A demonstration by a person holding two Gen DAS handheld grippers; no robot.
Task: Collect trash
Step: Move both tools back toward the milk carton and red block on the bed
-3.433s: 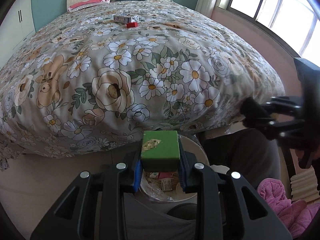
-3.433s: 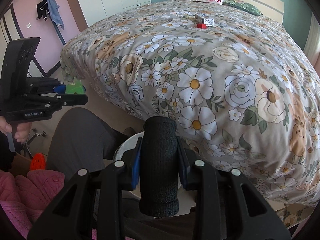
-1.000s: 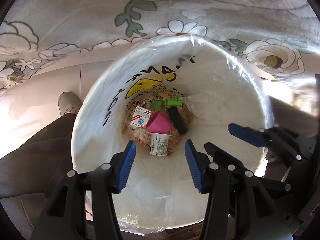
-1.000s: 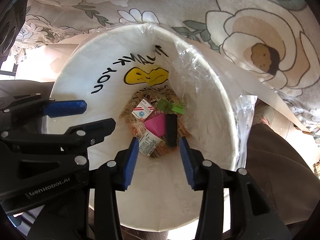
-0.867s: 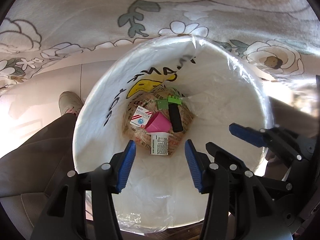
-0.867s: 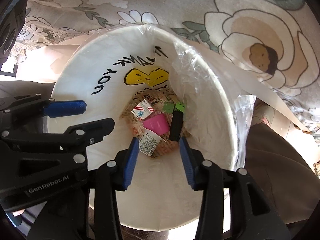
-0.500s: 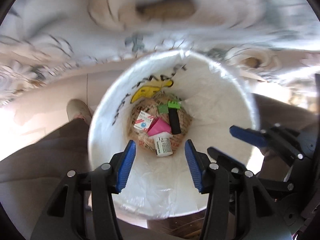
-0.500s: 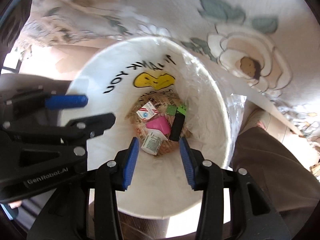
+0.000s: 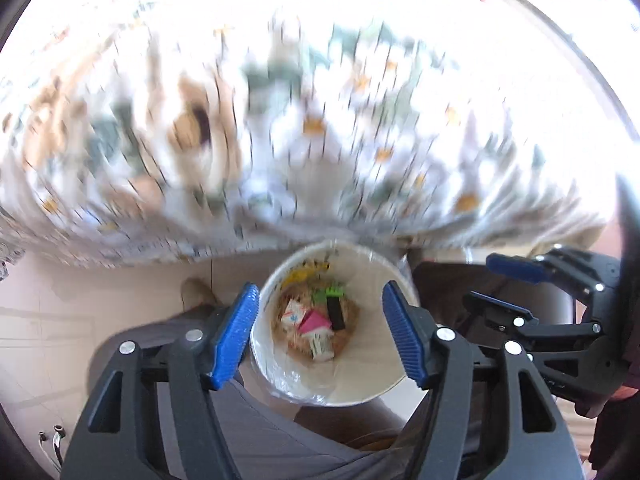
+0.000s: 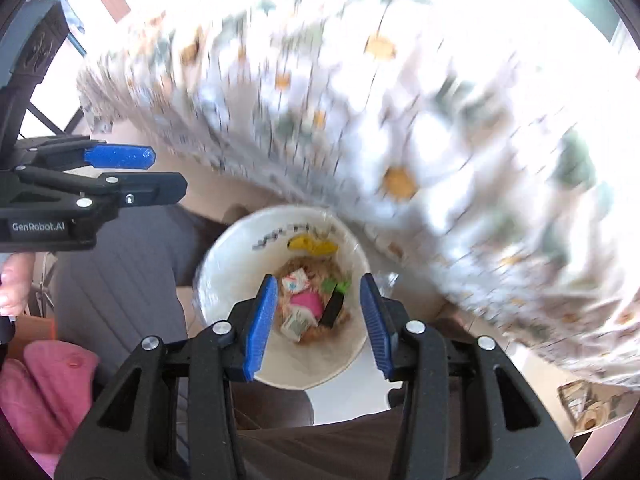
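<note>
- My left gripper (image 9: pixel 320 334) hangs above the white bin (image 9: pixel 370 384), its blue pads spread wide with nothing between them.
- Through that gap I look straight down at the trash on the bin's bottom: a pink piece (image 9: pixel 314 322), a black stick (image 9: pixel 336 314) just right of it, a green block (image 9: pixel 330 293) on the far side.
- My right gripper (image 10: pixel 320 322) is also parted and empty, over the same bin (image 10: pixel 240 276).
- The floral bedspread (image 10: pixel 400 120) beyond is blurred.

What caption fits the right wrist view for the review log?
Right gripper open and empty above the lined white bin holding a black piece and pink scrap; bedspread blurred.
</note>
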